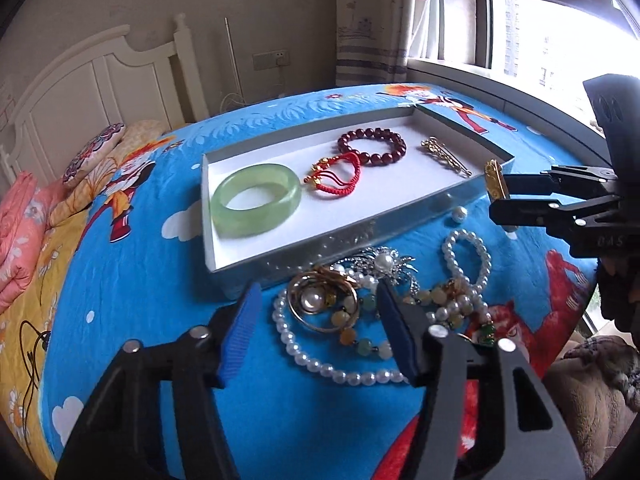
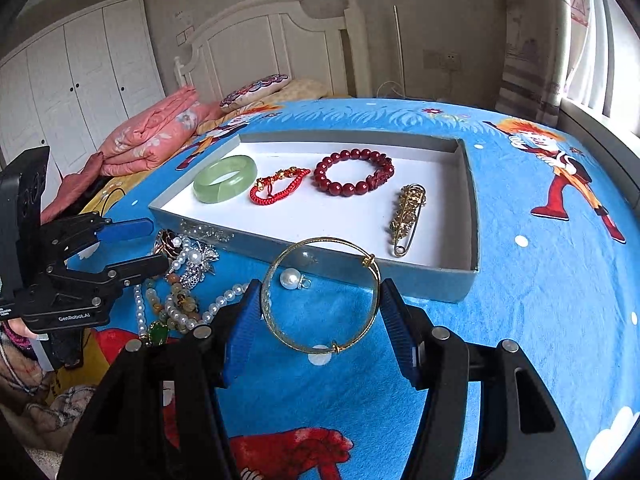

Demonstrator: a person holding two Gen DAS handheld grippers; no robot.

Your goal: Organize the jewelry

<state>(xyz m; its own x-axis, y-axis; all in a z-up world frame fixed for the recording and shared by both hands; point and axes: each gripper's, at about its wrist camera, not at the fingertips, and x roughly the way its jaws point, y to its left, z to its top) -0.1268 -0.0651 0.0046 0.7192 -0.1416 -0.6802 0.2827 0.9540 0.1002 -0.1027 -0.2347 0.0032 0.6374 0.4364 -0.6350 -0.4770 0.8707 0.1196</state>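
Observation:
A grey tray (image 1: 280,258) (image 2: 472,200) with a white floor lies on the blue bedspread. In it lie a green jade bangle (image 1: 256,199) (image 2: 225,178), a red cord bracelet (image 1: 334,174) (image 2: 280,186), a dark red bead bracelet (image 1: 372,146) (image 2: 354,176) and a gold pin brooch (image 1: 444,156) (image 2: 406,216). My right gripper (image 2: 320,312) (image 1: 500,200) is shut on a thin gold bangle (image 2: 320,296) (image 1: 496,180), held above the tray's near right corner. My left gripper (image 1: 316,320) (image 2: 148,244) is open above a heap of pearl strings and brooches (image 1: 360,304) (image 2: 180,280).
A loose pearl pendant (image 2: 290,279) (image 1: 459,213) lies on the bedspread beside the tray. Folded pink quilts (image 2: 152,132) and a pillow (image 2: 256,90) lie near the white headboard. A window runs along the right side.

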